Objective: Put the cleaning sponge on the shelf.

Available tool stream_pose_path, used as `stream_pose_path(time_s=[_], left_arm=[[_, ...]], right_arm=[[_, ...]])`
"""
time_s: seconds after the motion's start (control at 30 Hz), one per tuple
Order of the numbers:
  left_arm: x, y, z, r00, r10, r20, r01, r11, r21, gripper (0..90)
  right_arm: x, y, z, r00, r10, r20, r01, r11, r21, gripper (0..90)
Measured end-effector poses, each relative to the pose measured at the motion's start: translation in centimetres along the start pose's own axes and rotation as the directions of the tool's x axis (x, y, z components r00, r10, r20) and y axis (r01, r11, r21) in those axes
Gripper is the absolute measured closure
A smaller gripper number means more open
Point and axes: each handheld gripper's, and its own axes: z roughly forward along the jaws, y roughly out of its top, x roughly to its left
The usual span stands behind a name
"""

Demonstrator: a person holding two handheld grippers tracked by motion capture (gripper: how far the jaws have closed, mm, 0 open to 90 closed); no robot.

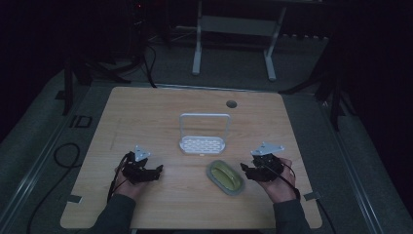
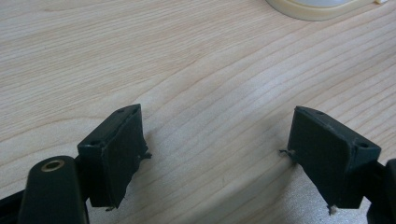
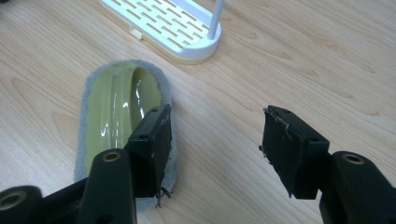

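**Scrubber not yet lifted, rack waiting**

Black jaws fill the bottom of both gripper views, and neither pair holds anything. Right tongs stand partly apart with bare wood between them; the near jaw overlaps the edge of the scrubber in the picture, though whether it touches the grey pad cannot be told. Left tongs are spread wide over plain worktop, with nothing between them.

In the high view the scrubber, an oval grey pad with a glossy yellow-green top, lies flat on the worktop just beside the right tongs, toward the middle. The white rack, a slotted tray with a tall wire loop, stands just behind the scrubber, a little toward the left, and its tray is bare. Left tongs rest well apart from both, on the other side of the worktop.

Judging from this layout, the work appears to be at its start: the likely aim is to get the scrubber onto the rack, and no part of that is done. The approach of the right tongs looks nearly complete. Left to do are centring the jaws across the scrubber, closing on it, lifting, and setting it on the slotted tray.
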Motion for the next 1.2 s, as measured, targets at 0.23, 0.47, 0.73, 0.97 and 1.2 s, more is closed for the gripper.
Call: stream_pose_path(time_s=[0.23,0.47,0.73,0.97,1.2], left_arm=[[0.0,0.0,0.0,1.0000,0.000,0.000,0.000,1.0000,0.000,18.7],[0.0,0.0,0.0,1.0000,0.000,0.000,0.000,1.0000,0.000,18.8],[0.0,0.0,0.0,1.0000,-0.001,0.000,0.001,1.0000,0.000,18.7],[0.0,0.0,0.0,1.0000,-0.001,0.000,0.001,1.0000,0.000,18.7],[0.0,0.0,0.0,1.0000,-0.001,0.000,0.001,1.0000,0.000,18.7]], right_arm=[[0.0,0.3,0.1,1.0000,-0.003,-0.009,0.003,1.000,0.013,43.2],[0.1,0.7,0.2,0.9997,-0.013,-0.021,0.013,1.000,0.025,44.2],[0.7,1.5,0.5,0.9990,-0.033,-0.031,0.034,0.999,0.034,42.8],[1.1,2.1,0.8,0.9982,-0.044,-0.041,0.046,0.998,0.044,42.8],[1.3,2.5,1.0,0.9974,-0.047,-0.055,0.050,0.997,0.059,42.4]])
